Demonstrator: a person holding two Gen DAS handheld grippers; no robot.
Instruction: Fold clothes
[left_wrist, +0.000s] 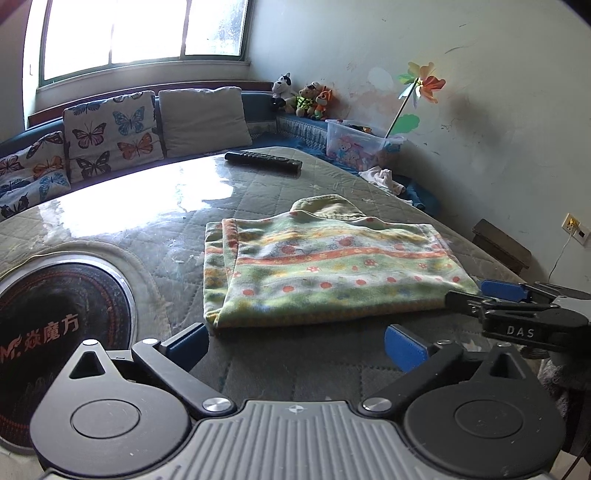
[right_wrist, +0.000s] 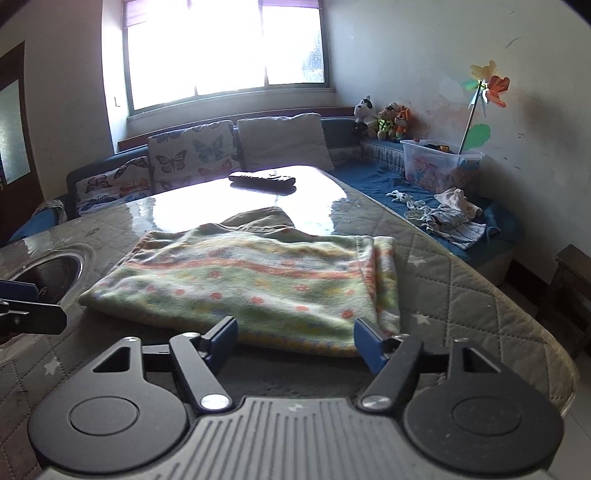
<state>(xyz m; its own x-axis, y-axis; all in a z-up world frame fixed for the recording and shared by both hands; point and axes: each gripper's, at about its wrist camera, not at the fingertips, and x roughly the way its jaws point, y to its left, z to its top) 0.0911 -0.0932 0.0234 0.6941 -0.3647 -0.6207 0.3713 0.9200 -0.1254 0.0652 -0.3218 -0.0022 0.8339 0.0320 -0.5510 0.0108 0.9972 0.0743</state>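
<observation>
A green fleece garment (left_wrist: 325, 266) with orange stripes and dots lies folded flat on the quilted table cover (left_wrist: 258, 192). It also shows in the right wrist view (right_wrist: 255, 280). My left gripper (left_wrist: 295, 343) is open and empty, just short of the garment's near edge. My right gripper (right_wrist: 295, 339) is open and empty, its blue pads at the garment's near edge. The right gripper also shows in the left wrist view (left_wrist: 517, 299), beside the garment's right corner.
A black remote (left_wrist: 263, 160) lies at the table's far end. A round cooktop (left_wrist: 55, 332) is set into the table at left. A sofa with butterfly cushions (left_wrist: 107, 129) runs behind. A toy bin (right_wrist: 439, 166) and loose clothes (right_wrist: 443, 218) sit at right.
</observation>
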